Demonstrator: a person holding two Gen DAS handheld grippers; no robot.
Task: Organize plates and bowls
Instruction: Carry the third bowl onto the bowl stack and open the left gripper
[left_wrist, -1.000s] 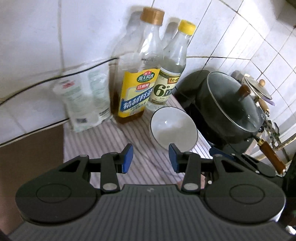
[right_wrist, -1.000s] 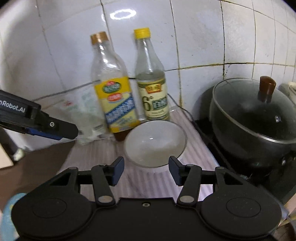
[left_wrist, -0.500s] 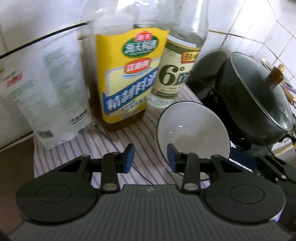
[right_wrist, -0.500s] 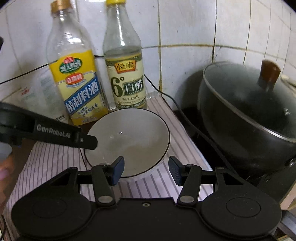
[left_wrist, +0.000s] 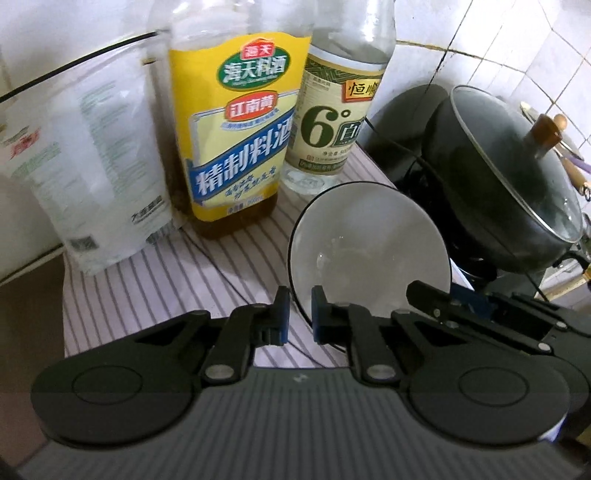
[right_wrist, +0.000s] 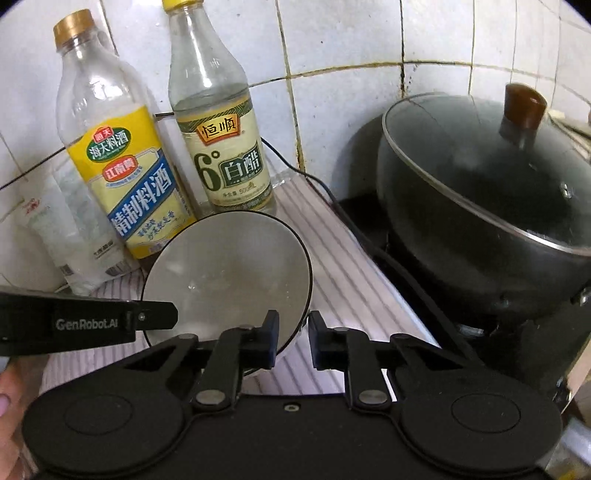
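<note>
Bowl (left_wrist: 369, 251): rim's near-left edge between my left tongs (left_wrist: 298, 314), near-right edge between my right tongs (right_wrist: 291, 339); both narrowed, grip uncertain.

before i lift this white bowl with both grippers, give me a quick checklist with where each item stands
1. Left gripper straddles the rim of the white black-rimmed bowl: ok, one finger each side.
2. Left grip fully tight: cannot tell, a slit shows at the pads.
3. Right gripper on the opposite rim: ok for position, clamp cannot tell.
4. Bowl empty: ok, nothing inside.
5. Clearance to the yellow-labelled cooking wine bottle and the pale-labelled vinegar bottle: not ok, both stand close behind the bowl.
6. Black lidded pot beside the path: ok, apart from the bowl.
</note>
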